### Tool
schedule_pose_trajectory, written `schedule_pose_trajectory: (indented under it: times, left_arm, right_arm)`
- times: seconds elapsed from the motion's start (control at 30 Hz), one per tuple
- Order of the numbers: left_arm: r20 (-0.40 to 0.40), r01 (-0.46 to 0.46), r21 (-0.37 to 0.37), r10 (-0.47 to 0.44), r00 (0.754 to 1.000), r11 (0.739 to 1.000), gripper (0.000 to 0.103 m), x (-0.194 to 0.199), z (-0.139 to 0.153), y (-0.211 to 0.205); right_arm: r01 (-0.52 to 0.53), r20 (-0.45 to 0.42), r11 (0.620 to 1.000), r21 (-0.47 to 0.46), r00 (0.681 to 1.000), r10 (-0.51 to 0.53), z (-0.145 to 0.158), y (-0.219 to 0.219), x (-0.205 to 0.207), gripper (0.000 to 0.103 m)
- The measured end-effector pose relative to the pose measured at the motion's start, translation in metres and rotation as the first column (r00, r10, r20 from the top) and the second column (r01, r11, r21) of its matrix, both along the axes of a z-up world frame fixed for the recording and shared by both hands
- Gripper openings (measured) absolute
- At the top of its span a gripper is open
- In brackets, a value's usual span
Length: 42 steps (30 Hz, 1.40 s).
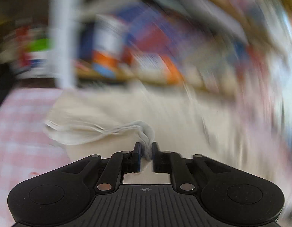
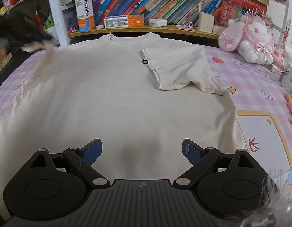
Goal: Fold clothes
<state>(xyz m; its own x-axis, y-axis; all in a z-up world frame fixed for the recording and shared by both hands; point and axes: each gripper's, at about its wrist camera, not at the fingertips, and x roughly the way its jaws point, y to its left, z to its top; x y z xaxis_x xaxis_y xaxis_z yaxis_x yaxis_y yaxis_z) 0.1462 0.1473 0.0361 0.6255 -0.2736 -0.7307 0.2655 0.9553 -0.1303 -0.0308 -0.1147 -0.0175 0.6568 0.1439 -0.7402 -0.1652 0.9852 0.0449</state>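
A cream T-shirt [image 2: 111, 94] lies flat on a pink checked cloth [image 2: 259, 79], collar toward the bookshelf. Its right sleeve [image 2: 176, 68] is folded inward onto the chest. My left gripper [image 1: 146, 151] is shut on the hem of the left sleeve [image 1: 85, 132], lifted off the cloth; the left wrist view is heavily blurred. In the right wrist view the left gripper [image 2: 19, 32] shows as a dark blur at the far left with the sleeve [image 2: 45, 54] hanging from it. My right gripper [image 2: 142, 151] is open and empty, low over the shirt's lower part.
A bookshelf [image 2: 146, 30] with books and boxes runs along the far edge. A pink plush rabbit [image 2: 248, 37] sits at the back right. Pens [image 2: 291, 104] and small items lie at the right edge. A white post [image 2: 55, 9] stands back left.
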Motion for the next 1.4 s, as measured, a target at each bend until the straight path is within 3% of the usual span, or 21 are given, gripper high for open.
schedule_pose_trajectory:
  times: [0.1, 0.17, 0.2, 0.23, 0.27, 0.37, 0.47, 0.53, 0.6, 0.7, 0.73, 0.83, 0.9, 0.97, 1.0, 1.03, 1.07, 1.17, 1.23, 1.33, 1.4]
  left_arm:
    - [-0.057, 0.019, 0.093, -0.014, 0.998, 0.995, 0.028, -0.006, -0.025, -0.015]
    - [-0.052, -0.05, 0.04, 0.052, 0.997, 0.998, 0.045, -0.012, -0.028, -0.001]
    - [-0.036, -0.088, 0.001, 0.088, 0.995, 0.996, 0.058, -0.015, -0.027, 0.007]
    - [-0.015, -0.126, -0.036, 0.125, 0.992, 0.991, 0.065, -0.018, -0.026, 0.015]
    - [0.013, -0.162, -0.07, 0.164, 0.986, 0.984, 0.066, -0.02, -0.024, 0.022]
    - [0.042, -0.266, -0.158, 0.276, 0.96, 0.951, 0.066, -0.011, -0.021, 0.04]
    - [0.048, -0.357, -0.184, 0.371, 0.927, 0.916, 0.065, 0.014, -0.025, 0.049]
    - [0.057, -0.396, -0.12, 0.404, 0.913, 0.91, 0.063, 0.026, -0.027, 0.051]
    - [0.042, -0.391, -0.031, 0.392, 0.919, 0.92, 0.059, 0.035, -0.032, 0.049]
    - [-0.018, -0.319, 0.046, 0.32, 0.947, 0.947, 0.012, 0.05, -0.042, 0.041]
    - [-0.029, -0.298, 0.063, 0.301, 0.953, 0.952, 0.004, 0.054, -0.044, 0.036]
    - [-0.02, -0.259, 0.033, 0.259, 0.966, 0.965, 0.004, 0.069, -0.038, 0.02]
    - [-0.023, -0.201, -0.095, 0.2, 0.979, 0.975, 0.004, 0.084, -0.026, 0.005]
    - [-0.042, -0.115, -0.246, 0.107, 0.993, 0.963, 0.013, 0.099, -0.017, -0.01]
    - [-0.078, -0.059, -0.334, 0.035, 0.996, 0.941, 0.028, 0.106, -0.015, -0.016]
    - [-0.095, -0.025, -0.394, -0.014, 0.995, 0.919, 0.039, 0.11, -0.013, -0.02]
    - [-0.086, -0.019, -0.408, -0.018, 0.996, 0.913, 0.041, 0.108, -0.01, -0.02]
    - [-0.004, -0.055, -0.347, 0.057, 0.998, 0.936, 0.044, 0.086, -0.005, -0.009]
    - [0.004, -0.098, -0.276, 0.103, 0.995, 0.956, 0.042, 0.075, -0.011, -0.003]
    - [-0.013, -0.084, -0.166, 0.083, 0.996, 0.983, 0.042, 0.063, -0.031, -0.009]
    - [0.002, -0.039, -0.132, 0.04, 0.999, 0.991, 0.042, 0.054, -0.04, -0.022]
  right_arm:
    - [-0.008, -0.004, 1.0, -0.002, 1.0, 0.008, 0.0, 0.0, -0.001, 0.091]
    - [-0.015, -0.007, 1.0, -0.005, 1.0, 0.015, -0.001, 0.0, -0.001, 0.091]
    - [-0.016, -0.01, 1.0, -0.006, 1.0, 0.016, -0.002, -0.001, -0.002, 0.091]
    - [-0.016, -0.015, 1.0, -0.006, 1.0, 0.015, -0.003, -0.002, -0.002, 0.091]
    - [-0.011, -0.022, 1.0, -0.006, 1.0, 0.011, -0.004, -0.003, -0.001, 0.091]
    - [0.005, -0.036, 1.0, -0.006, 0.999, -0.005, -0.006, -0.007, -0.001, 0.091]
    - [0.006, -0.038, 1.0, -0.008, 0.999, -0.006, -0.007, -0.01, -0.001, 0.091]
    - [0.0, -0.036, 1.0, -0.012, 0.999, -0.001, -0.007, -0.01, -0.002, 0.091]
    - [-0.001, -0.035, 1.0, -0.015, 0.999, 0.0, -0.007, -0.012, -0.003, 0.091]
    - [0.018, -0.041, 1.0, -0.014, 0.999, -0.019, -0.009, -0.018, -0.003, 0.091]
    - [0.028, -0.044, 1.0, -0.013, 0.999, -0.029, -0.009, -0.02, -0.003, 0.091]
    - [0.055, -0.052, 0.998, -0.01, 0.997, -0.055, -0.01, -0.027, -0.003, 0.091]
    - [0.066, -0.06, 0.998, -0.009, 0.996, -0.066, -0.012, -0.031, -0.004, 0.091]
    - [0.07, -0.071, 0.997, -0.012, 0.995, -0.071, -0.013, -0.032, -0.003, 0.091]
    - [0.07, -0.074, 0.997, -0.013, 0.995, -0.071, -0.013, -0.033, -0.002, 0.091]
    - [0.066, -0.075, 0.998, -0.014, 0.995, -0.067, -0.013, -0.033, -0.002, 0.091]
    - [0.061, -0.074, 0.998, -0.014, 0.995, -0.062, -0.013, -0.032, -0.001, 0.091]
    - [0.036, -0.071, 0.999, -0.014, 0.997, -0.037, -0.013, -0.029, 0.0, 0.091]
    - [0.025, -0.079, 1.0, -0.012, 0.996, -0.026, -0.014, -0.028, 0.0, 0.091]
    - [0.018, -0.092, 1.0, -0.013, 0.996, -0.019, -0.016, -0.026, 0.003, 0.091]
    - [0.012, -0.096, 1.0, -0.015, 0.995, -0.014, -0.017, -0.024, 0.004, 0.091]
